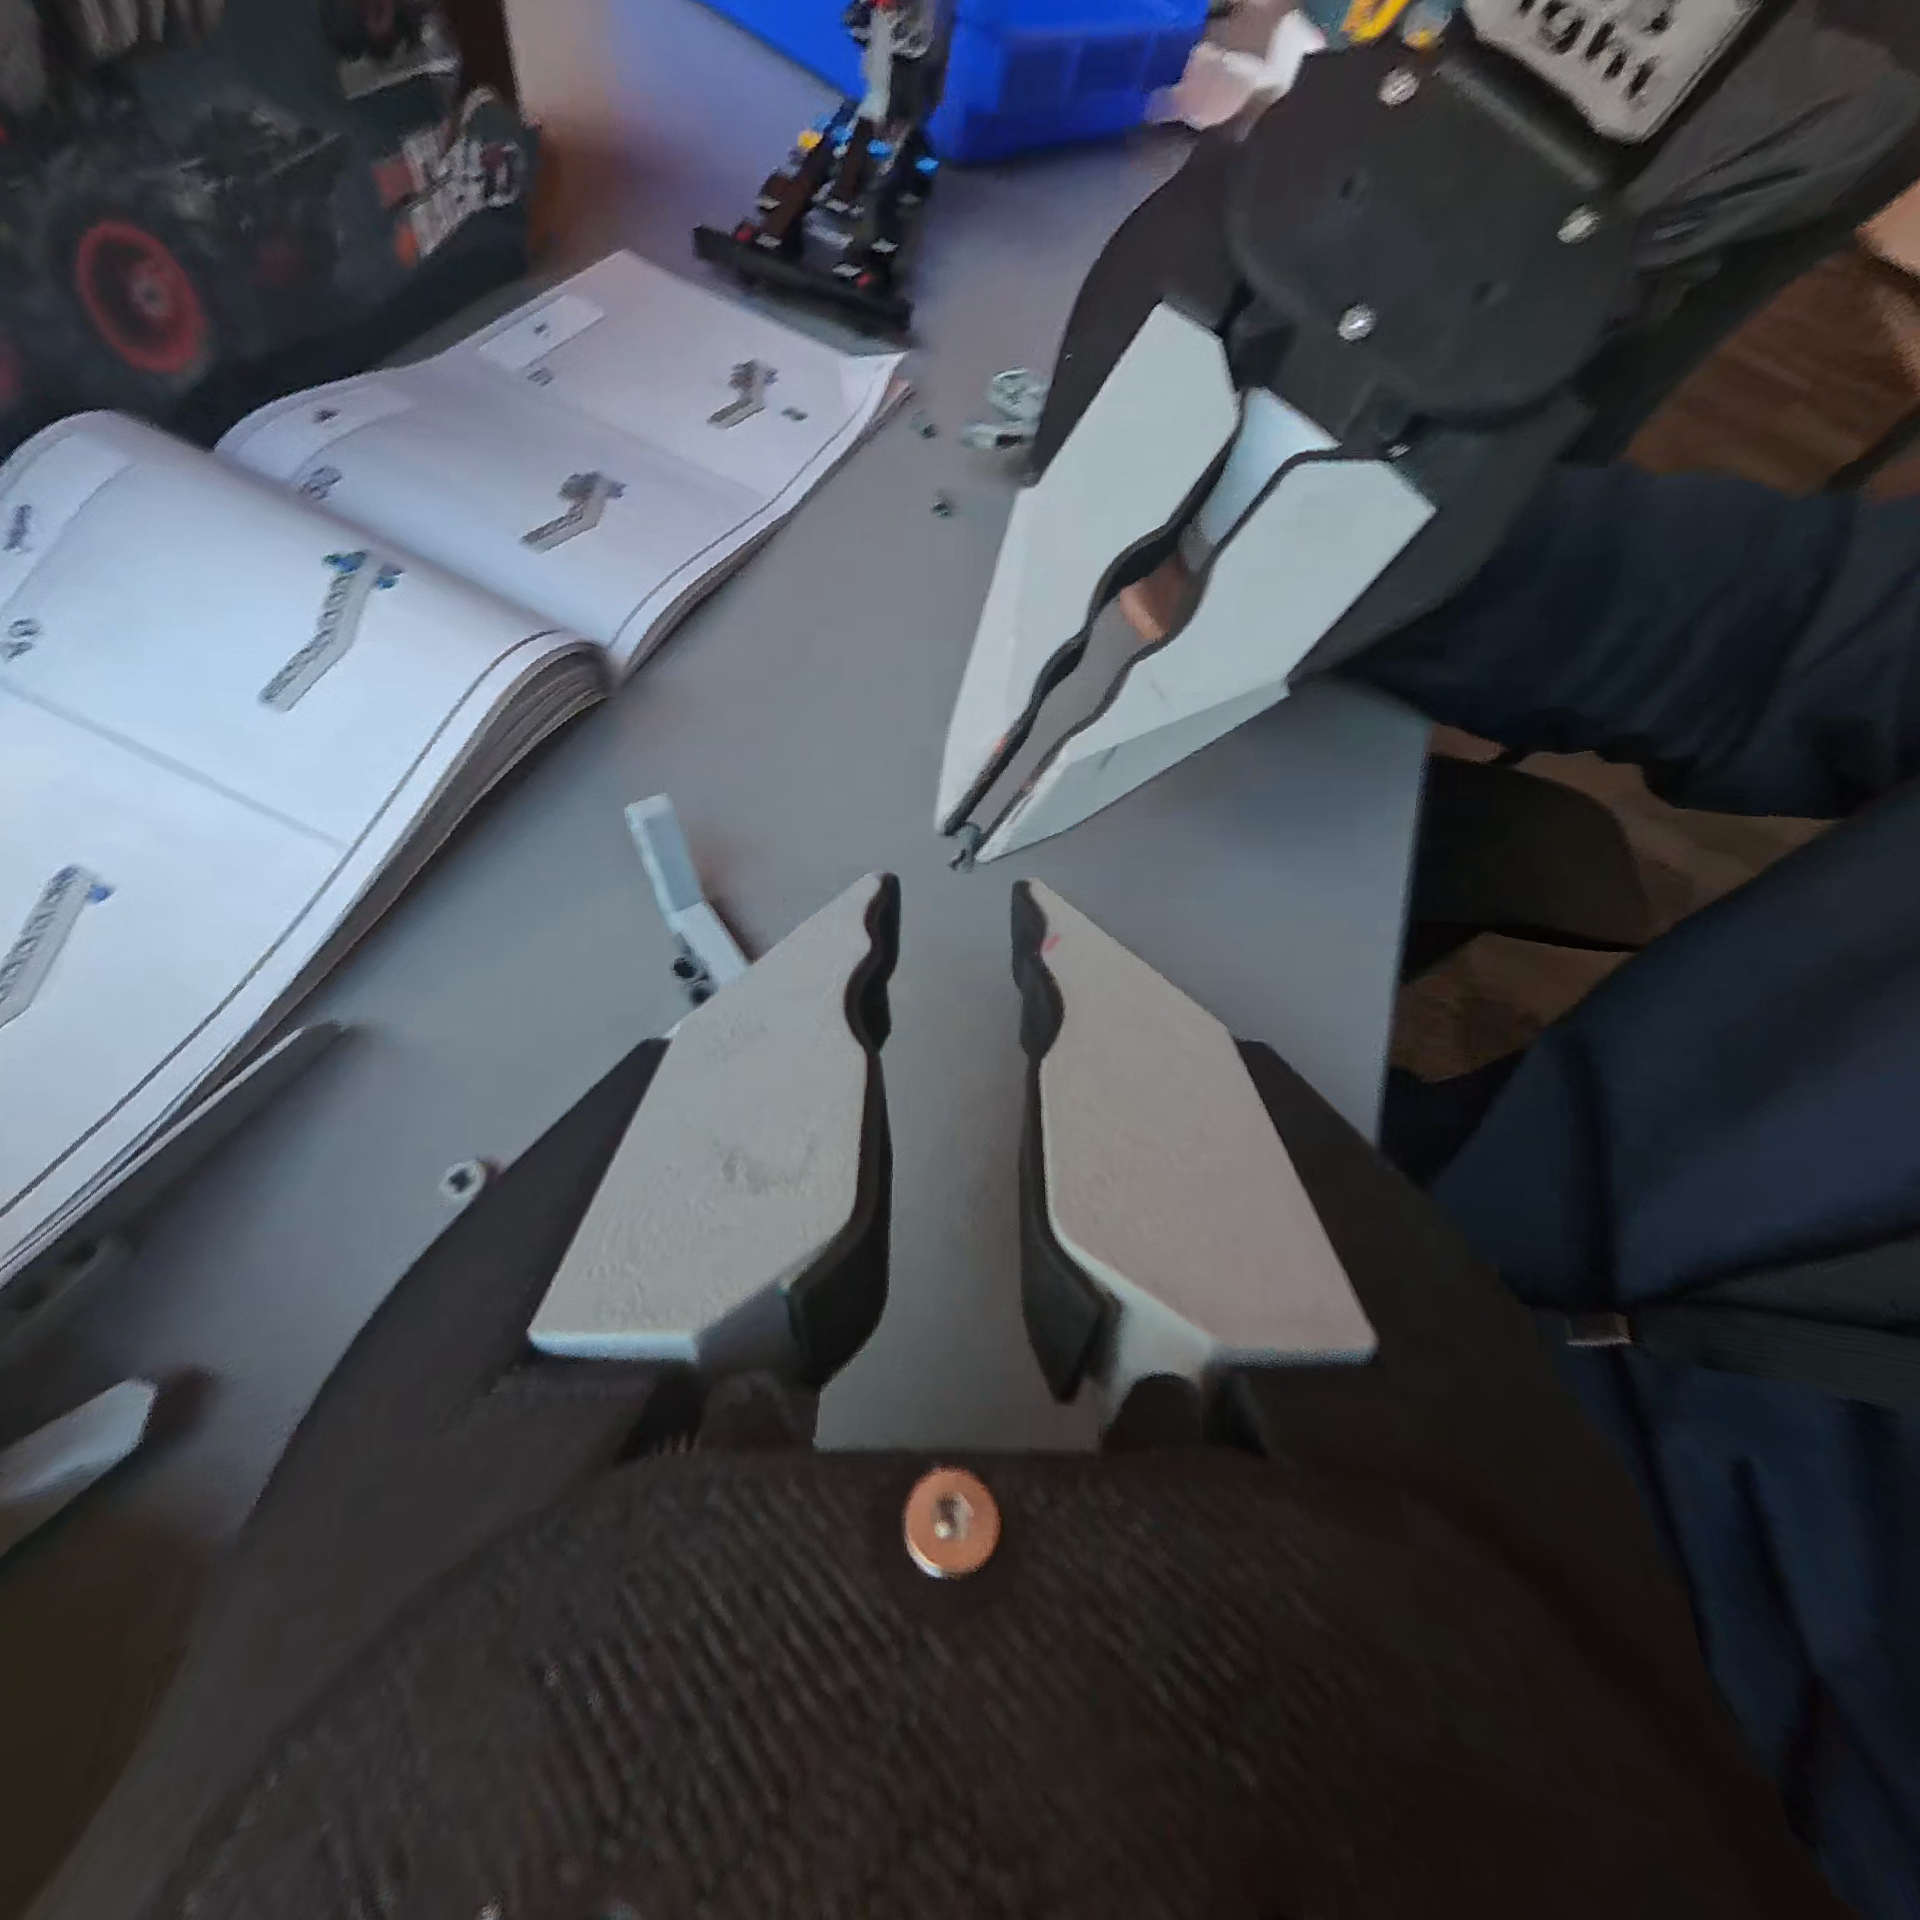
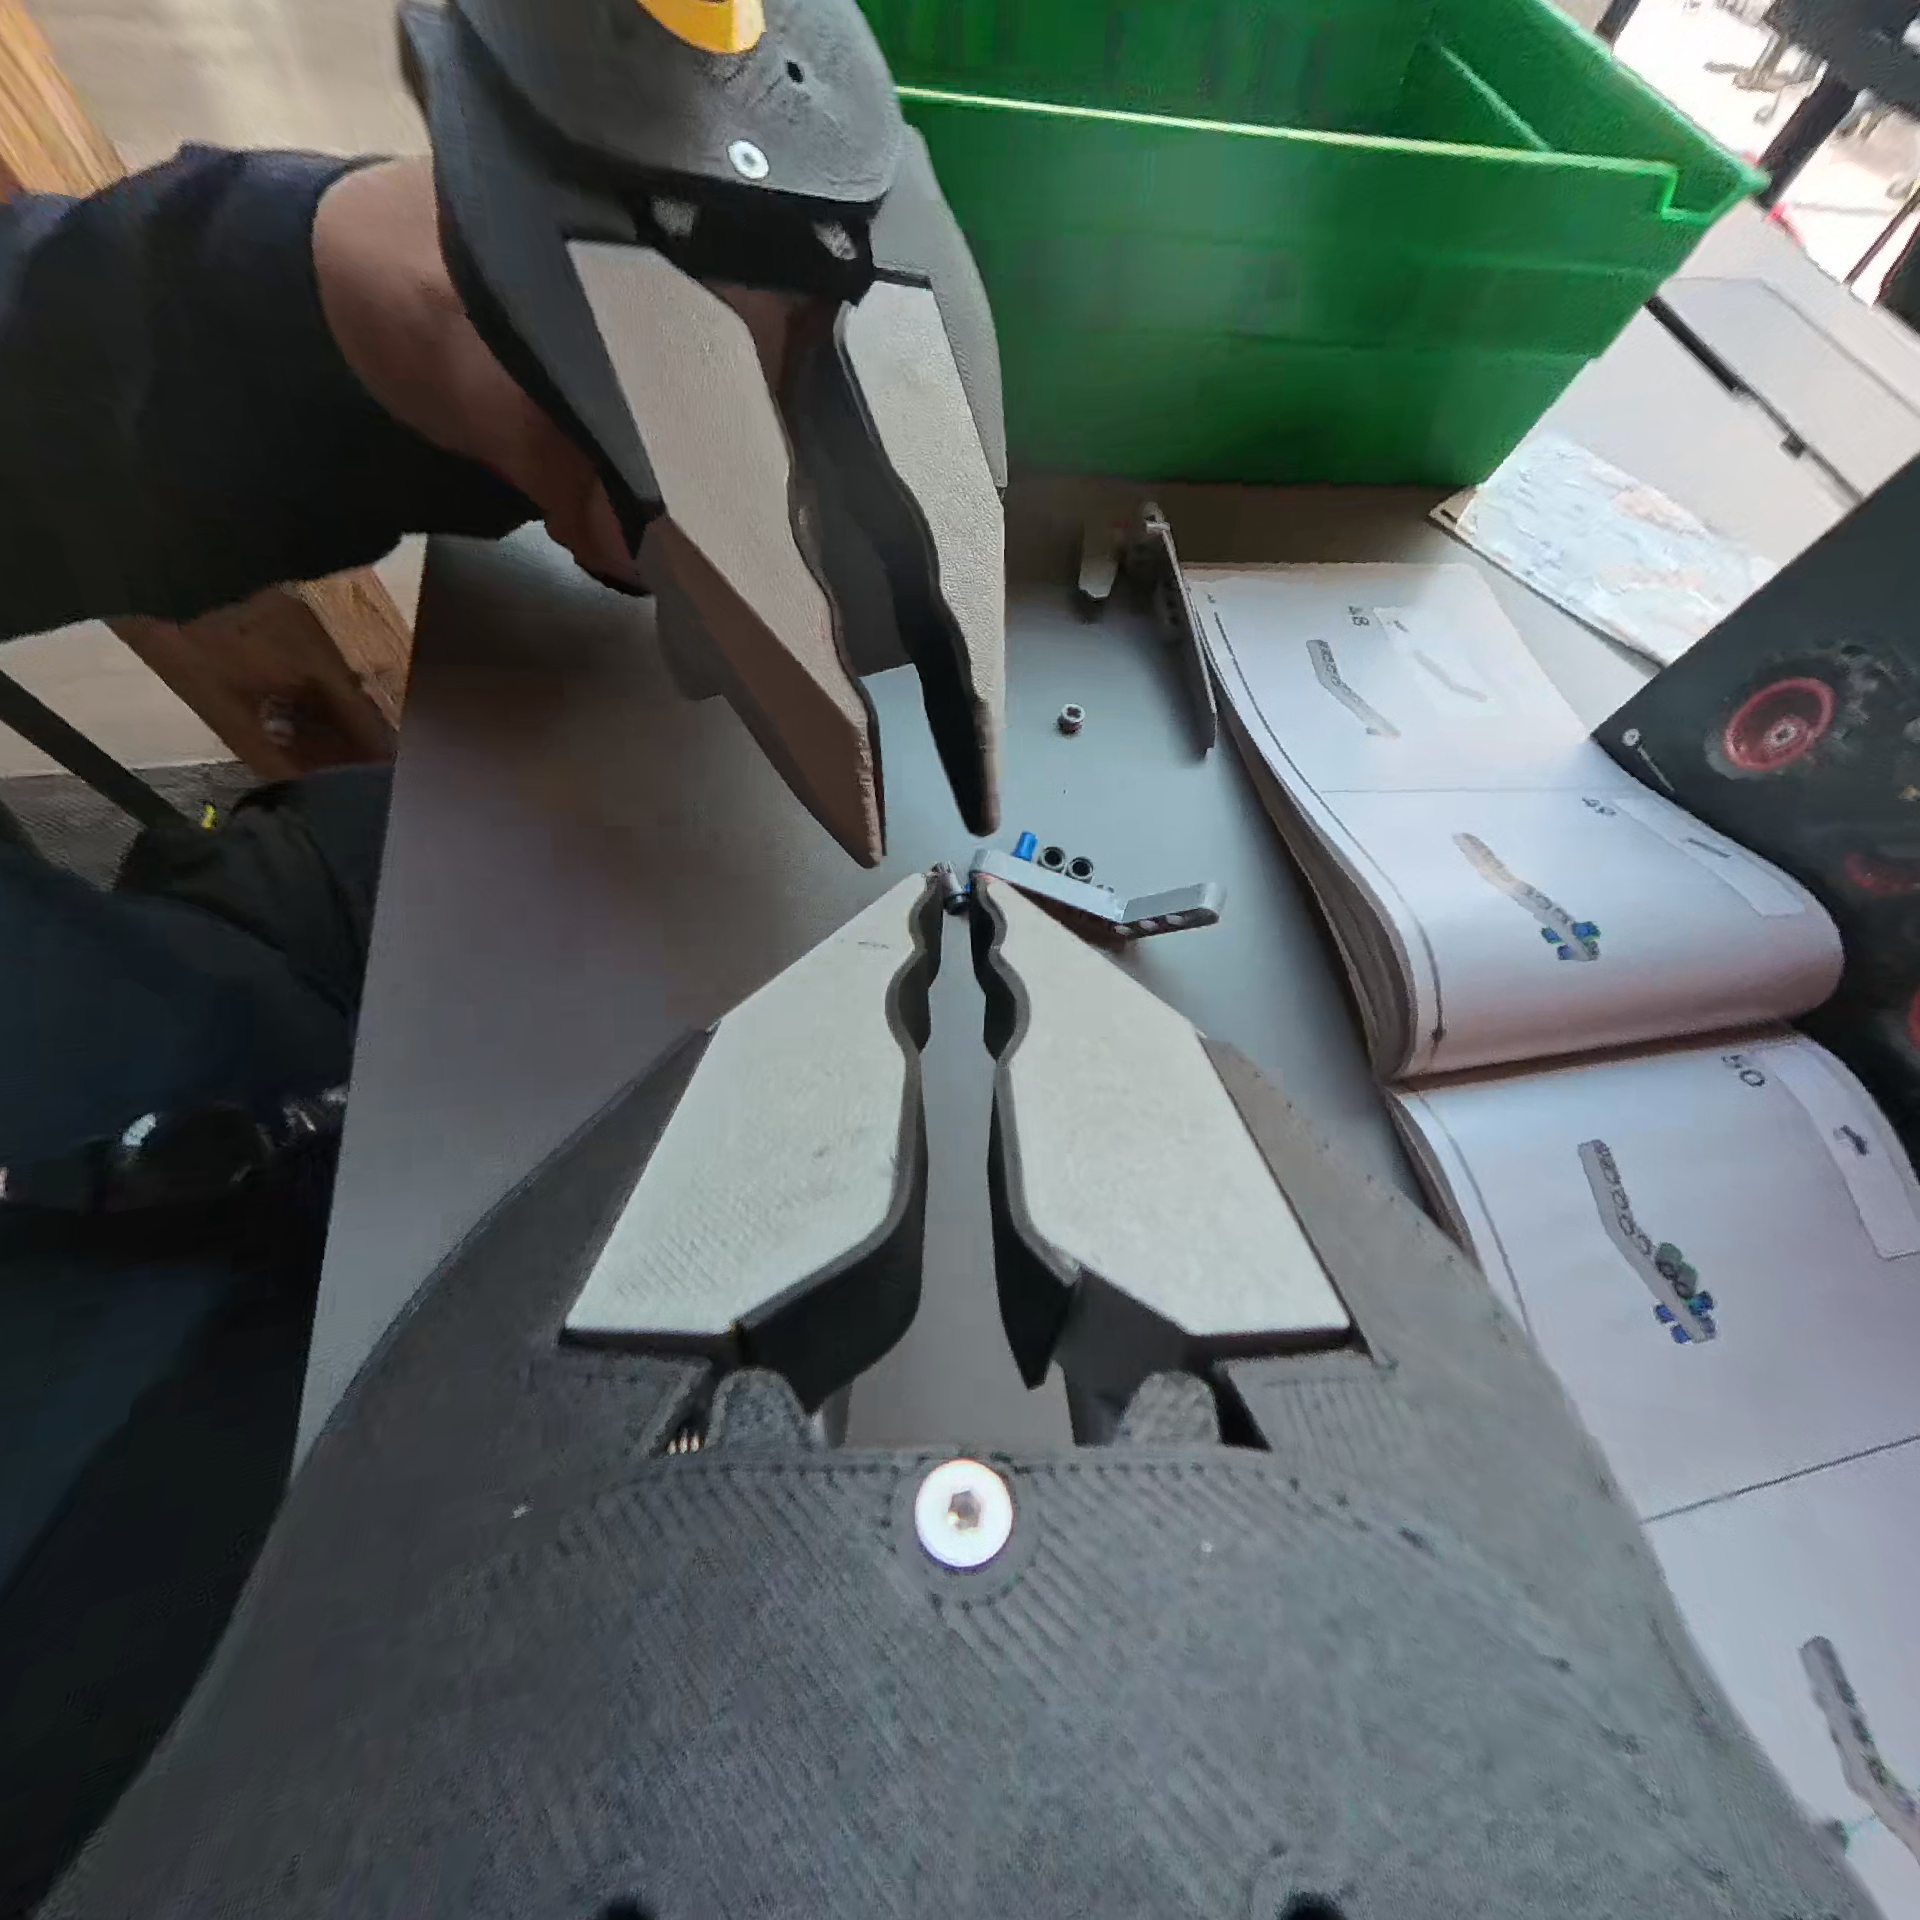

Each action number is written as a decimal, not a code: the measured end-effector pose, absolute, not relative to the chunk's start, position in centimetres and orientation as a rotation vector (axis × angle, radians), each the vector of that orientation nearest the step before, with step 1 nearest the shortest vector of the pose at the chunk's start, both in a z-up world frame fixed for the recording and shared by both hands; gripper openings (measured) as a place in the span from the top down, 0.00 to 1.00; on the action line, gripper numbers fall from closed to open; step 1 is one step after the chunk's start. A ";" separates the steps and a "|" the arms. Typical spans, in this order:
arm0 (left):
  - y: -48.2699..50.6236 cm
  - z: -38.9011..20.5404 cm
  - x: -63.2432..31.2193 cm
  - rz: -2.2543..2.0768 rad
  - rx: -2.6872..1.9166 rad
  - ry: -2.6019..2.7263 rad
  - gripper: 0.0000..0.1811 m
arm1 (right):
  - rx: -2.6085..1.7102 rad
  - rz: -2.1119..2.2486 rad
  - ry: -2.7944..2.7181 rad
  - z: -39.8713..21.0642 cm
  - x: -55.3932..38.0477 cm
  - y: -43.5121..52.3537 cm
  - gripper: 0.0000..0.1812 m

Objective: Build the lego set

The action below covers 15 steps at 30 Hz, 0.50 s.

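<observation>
Pinching a tiny dark pin between nearly closed tips, my right gripper hangs just beside the bent grey beam on the grey table. My left gripper gapes empty, tips facing it closely.

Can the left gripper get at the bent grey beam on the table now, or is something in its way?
Probably yes. The left gripper is open and holds nothing, and the bent grey beam lies flat nearby. Only the right gripper, pinching a small dark pin, crowds one end.
</observation>
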<state>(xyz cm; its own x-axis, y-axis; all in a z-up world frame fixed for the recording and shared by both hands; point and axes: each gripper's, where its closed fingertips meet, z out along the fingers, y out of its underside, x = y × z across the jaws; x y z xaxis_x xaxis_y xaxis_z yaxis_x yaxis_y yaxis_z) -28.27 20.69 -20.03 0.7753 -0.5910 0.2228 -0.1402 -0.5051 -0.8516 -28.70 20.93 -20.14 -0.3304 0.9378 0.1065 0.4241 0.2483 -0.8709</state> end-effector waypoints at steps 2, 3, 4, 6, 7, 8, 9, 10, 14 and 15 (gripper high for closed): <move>20.0 -19.4 -27.3 -0.741 -2.032 0.551 0.93 | -1.148 0.978 -1.893 -19.8 -28.2 20.5 0.99; 19.7 -19.2 -26.9 -0.811 -2.027 0.537 0.94 | -1.097 0.959 -1.905 -19.7 -27.9 20.1 0.99; 19.6 -19.2 -26.8 -0.873 -2.036 0.501 0.96 | -1.037 0.925 -1.908 -19.4 -27.7 19.8 0.99; 19.5 -19.3 -26.9 -1.000 -2.061 0.419 0.96 | -0.905 0.819 -1.861 -18.4 -27.5 19.6 0.99; 19.3 -19.1 -26.7 -1.080 -2.046 0.396 0.96 | -0.853 0.782 -1.831 -17.9 -27.4 19.5 0.99; 19.2 -19.0 -26.6 -1.145 -2.032 0.365 0.97 | -0.815 0.762 -1.812 -17.4 -27.3 19.2 0.99; 19.2 -18.8 -26.6 -1.192 -2.014 0.339 0.96 | -0.787 0.750 -1.800 -17.1 -27.2 19.0 0.99; 19.1 -18.4 -26.5 -1.237 -1.985 0.326 0.96 | -0.761 0.739 -1.794 -16.9 -27.1 18.7 0.99; 18.8 -17.3 -26.1 -1.367 -1.914 0.309 0.98 | -0.715 0.678 -1.778 -16.7 -27.0 18.7 0.99; 18.8 -17.3 -26.0 -1.374 -1.910 0.315 0.98 | -0.716 0.674 -1.776 -16.7 -27.0 18.7 0.99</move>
<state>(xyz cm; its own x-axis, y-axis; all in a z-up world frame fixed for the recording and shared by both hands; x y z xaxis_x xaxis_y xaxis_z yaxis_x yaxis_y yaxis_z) -25.99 18.75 -17.28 0.3935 -0.5854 0.7088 0.2188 -0.6892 -0.6907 -26.98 18.74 -16.70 -0.2639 0.7427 0.6154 0.1477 0.6616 -0.7352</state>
